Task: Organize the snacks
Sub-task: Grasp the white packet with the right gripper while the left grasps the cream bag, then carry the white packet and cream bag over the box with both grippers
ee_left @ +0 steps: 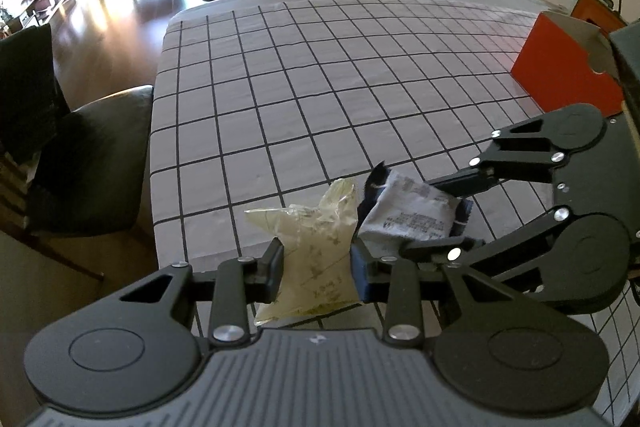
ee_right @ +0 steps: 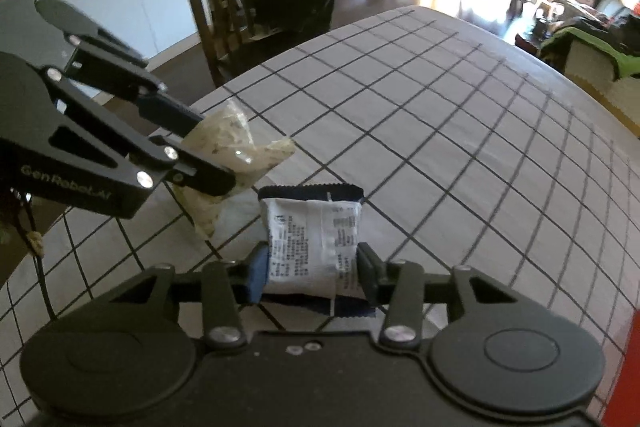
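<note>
The left tool (ee_left: 316, 269) is pinching a clear packet of pale snacks (ee_left: 316, 247), its fingers narrowed onto the packet's sides. The right tool (ee_right: 310, 273) is clamping a white printed snack pouch (ee_right: 310, 239) with dark crimped ends, its fingers pressing both flanks. Both packets are sitting close together, just above the near corner of the grid-patterned surface (ee_left: 320, 75). An orange box (ee_left: 560, 67) is standing at that surface's right edge.

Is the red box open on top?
Open. The red box has its flap up at the top edge. What's inside cannot be seen.
</note>
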The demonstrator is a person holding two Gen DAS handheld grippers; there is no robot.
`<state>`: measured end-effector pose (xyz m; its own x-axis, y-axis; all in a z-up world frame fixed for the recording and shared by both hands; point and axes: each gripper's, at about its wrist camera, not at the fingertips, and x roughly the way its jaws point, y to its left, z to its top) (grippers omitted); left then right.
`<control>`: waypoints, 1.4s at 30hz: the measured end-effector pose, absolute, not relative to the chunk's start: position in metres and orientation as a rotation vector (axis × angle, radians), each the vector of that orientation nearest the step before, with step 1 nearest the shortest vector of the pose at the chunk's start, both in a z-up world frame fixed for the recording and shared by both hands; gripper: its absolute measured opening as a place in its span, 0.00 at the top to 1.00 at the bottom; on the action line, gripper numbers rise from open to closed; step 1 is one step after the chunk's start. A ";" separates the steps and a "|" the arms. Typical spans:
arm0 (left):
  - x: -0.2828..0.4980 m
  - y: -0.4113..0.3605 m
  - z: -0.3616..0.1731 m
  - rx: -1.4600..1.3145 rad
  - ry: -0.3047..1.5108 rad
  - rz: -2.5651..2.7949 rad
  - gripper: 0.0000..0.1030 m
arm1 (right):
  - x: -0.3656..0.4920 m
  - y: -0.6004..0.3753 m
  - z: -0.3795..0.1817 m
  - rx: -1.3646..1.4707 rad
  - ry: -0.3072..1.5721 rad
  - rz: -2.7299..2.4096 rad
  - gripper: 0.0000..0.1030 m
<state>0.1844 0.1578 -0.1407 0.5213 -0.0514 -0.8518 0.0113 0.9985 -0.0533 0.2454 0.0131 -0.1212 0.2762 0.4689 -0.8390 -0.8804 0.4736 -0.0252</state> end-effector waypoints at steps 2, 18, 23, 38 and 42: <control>0.182 0.154 -0.138 -0.046 1.018 -0.033 0.67 | 0.244 0.007 -0.117 -0.523 0.882 0.951 0.57; 0.175 0.100 -0.086 -0.042 0.945 -0.098 0.79 | 0.220 -0.078 -0.037 -0.363 0.845 0.800 0.57; 0.174 0.093 -0.084 -0.059 0.944 -0.091 0.79 | 0.216 -0.105 -0.023 -0.335 0.841 0.765 0.57; 0.177 0.134 -0.126 -0.036 0.993 0.085 0.28 | 0.204 -0.115 -0.048 -0.219 0.916 0.763 0.57; 0.192 0.127 -0.147 0.026 1.052 0.124 0.28 | 0.203 -0.109 -0.057 -0.210 0.937 0.757 0.57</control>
